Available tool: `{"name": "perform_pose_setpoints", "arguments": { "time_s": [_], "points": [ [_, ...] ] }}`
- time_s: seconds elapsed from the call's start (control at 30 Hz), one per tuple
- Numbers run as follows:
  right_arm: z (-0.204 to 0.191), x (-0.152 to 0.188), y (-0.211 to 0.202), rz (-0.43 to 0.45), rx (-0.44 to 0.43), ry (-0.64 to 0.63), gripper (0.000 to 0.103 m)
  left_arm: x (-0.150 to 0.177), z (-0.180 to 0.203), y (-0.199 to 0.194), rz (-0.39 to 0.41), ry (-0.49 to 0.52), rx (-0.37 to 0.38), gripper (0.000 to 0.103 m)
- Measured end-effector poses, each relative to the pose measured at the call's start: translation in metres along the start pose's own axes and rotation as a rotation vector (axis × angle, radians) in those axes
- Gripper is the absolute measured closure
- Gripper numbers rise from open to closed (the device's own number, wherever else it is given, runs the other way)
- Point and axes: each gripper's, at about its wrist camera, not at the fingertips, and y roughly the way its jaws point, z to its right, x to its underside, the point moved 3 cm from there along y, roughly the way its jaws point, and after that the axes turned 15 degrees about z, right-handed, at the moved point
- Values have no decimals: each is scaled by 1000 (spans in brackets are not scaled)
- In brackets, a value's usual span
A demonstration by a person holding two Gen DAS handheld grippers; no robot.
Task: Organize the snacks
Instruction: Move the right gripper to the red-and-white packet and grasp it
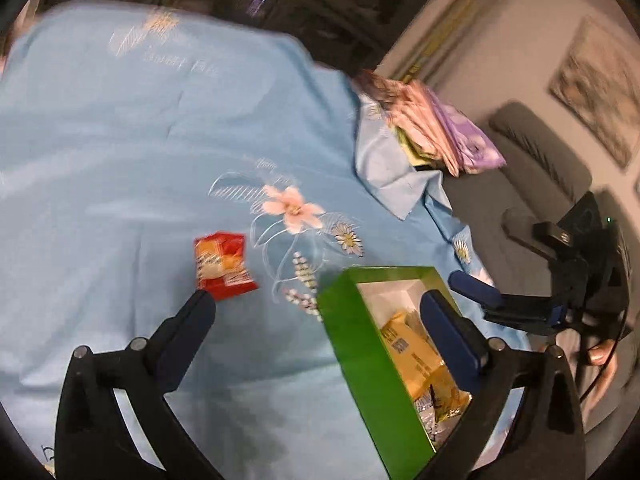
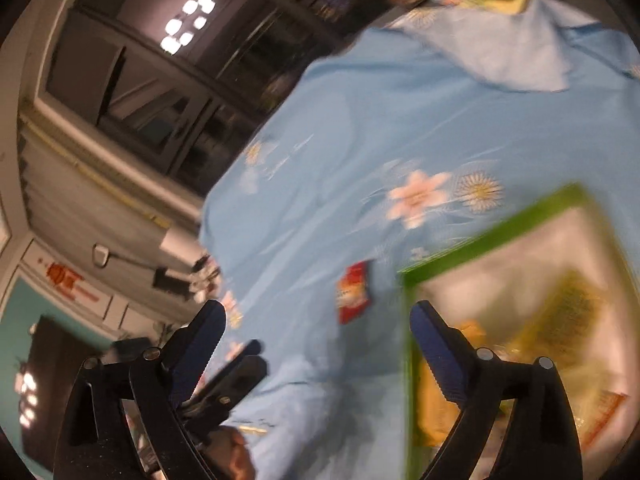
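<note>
Left wrist view: your left gripper [image 1: 316, 304] stands spread and empty; yellow snack packets [image 1: 416, 354] already fill the green box [image 1: 360, 344] at lower right, one red snack packet [image 1: 223, 265] left on the blue floral cloth [image 1: 140, 160].

Right wrist view: your right gripper [image 2: 318, 320] is spread too, holding nothing, red packet just above centre.

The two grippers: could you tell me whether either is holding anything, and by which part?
Nothing is held. The left gripper and right gripper are both open and empty; the red packet lies on the cloth.
</note>
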Motion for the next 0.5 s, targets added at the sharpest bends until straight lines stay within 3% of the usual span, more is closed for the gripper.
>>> {"name": "perform_pose_setpoints", "arguments": {
  "time_s": [0.07, 0.17, 0.3, 0.37, 0.5],
  "points": [
    [-10, 1, 26, -58, -19, -3, 9, -4, -21, 1, -2, -51, -35, 0],
    [-13, 9, 65, -120, 21, 8, 9, -4, -48, 2, 20, -90, -68, 0],
    [-5, 22, 114, -201, 47, 49, 9, 5, -74, 24, -33, -121, -99, 0],
    [6, 28, 136, -222, 75, 108, 9, 9, -80, 37, -42, -113, -89, 0],
    [13, 32, 170, -257, 51, 147, 9, 14, -84, 64, -80, -128, -47, 0]
  ]
}}
